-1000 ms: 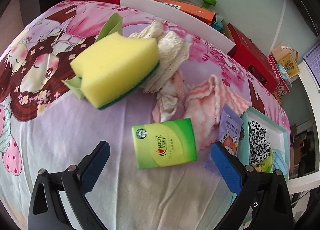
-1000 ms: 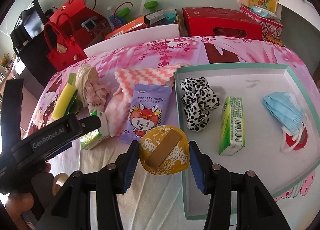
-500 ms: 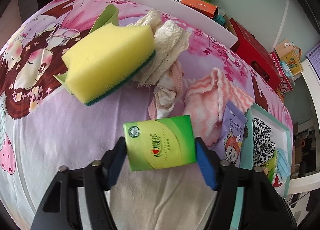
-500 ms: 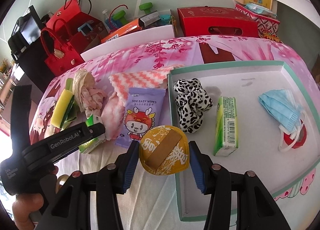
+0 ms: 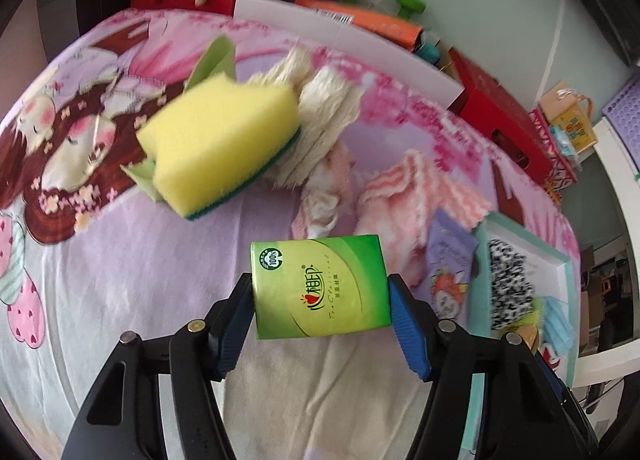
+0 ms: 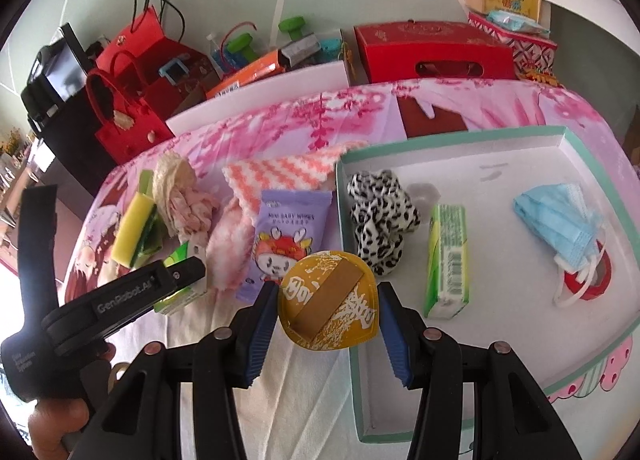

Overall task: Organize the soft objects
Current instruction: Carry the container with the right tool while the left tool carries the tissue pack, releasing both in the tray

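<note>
Left tool (image 5: pixel 320 292) clamped on green rectangular tissue pack (image 5: pixel 319 286). Right tool (image 6: pixel 328 304) clamped on round yellow pouch (image 6: pixel 329 306), near left edge of teal-rimmed white tray (image 6: pixel 440 139).

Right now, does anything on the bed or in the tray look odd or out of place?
Only one oddity: a red tape roll lies under the blue face mask in the tray, hardly a soft object.

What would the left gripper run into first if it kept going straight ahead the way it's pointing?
Probably the pinkish crumpled cloth lying just beyond the green tissue pack that the left gripper holds, with the pink striped towel beside it. Depth is hard to judge in the fisheye view.
</note>
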The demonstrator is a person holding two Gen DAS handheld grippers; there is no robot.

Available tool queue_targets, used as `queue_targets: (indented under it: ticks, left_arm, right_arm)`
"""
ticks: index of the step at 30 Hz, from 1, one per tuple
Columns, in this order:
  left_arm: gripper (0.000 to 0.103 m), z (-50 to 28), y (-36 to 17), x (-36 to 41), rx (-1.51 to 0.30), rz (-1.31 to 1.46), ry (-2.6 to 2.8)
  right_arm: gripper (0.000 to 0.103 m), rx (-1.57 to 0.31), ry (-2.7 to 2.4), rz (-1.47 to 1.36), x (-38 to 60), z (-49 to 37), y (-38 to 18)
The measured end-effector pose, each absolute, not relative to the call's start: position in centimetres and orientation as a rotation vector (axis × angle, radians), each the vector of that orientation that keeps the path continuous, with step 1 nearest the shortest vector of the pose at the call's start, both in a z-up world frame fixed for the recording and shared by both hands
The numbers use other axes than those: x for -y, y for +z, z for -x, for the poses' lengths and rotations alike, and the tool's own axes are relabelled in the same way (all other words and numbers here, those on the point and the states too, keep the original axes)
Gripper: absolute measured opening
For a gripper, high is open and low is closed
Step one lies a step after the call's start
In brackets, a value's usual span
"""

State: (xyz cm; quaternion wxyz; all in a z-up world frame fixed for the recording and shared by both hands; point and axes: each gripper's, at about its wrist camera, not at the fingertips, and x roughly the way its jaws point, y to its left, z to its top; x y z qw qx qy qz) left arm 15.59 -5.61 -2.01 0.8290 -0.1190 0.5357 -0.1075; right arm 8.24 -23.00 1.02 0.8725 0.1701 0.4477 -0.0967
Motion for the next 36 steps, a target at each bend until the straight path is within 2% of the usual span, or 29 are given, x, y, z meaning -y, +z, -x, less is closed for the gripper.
queue_targets:
  ticks: [8,14,36]
  left_arm:
    - [0.066,-13.1,2.6,7.2,-0.958,0.219,-0.355]
    - [0.066,-11.0,4.2,10.5,-0.903,0.124,-0.459]
    - [0.066,-4.6,0.3,21.1,-1.062,-0.149,-0.686]
  right_arm:
    - [0.052,-0.836,-0.266,-0.370,25.1,-6.3,4.1]
    - [0.053,-0.812,-0.378,-0.390,28.5,-4.4,5.0]
    - [0.053,-0.931,-0.524,-0.522,35.8,-1.0,0.5]
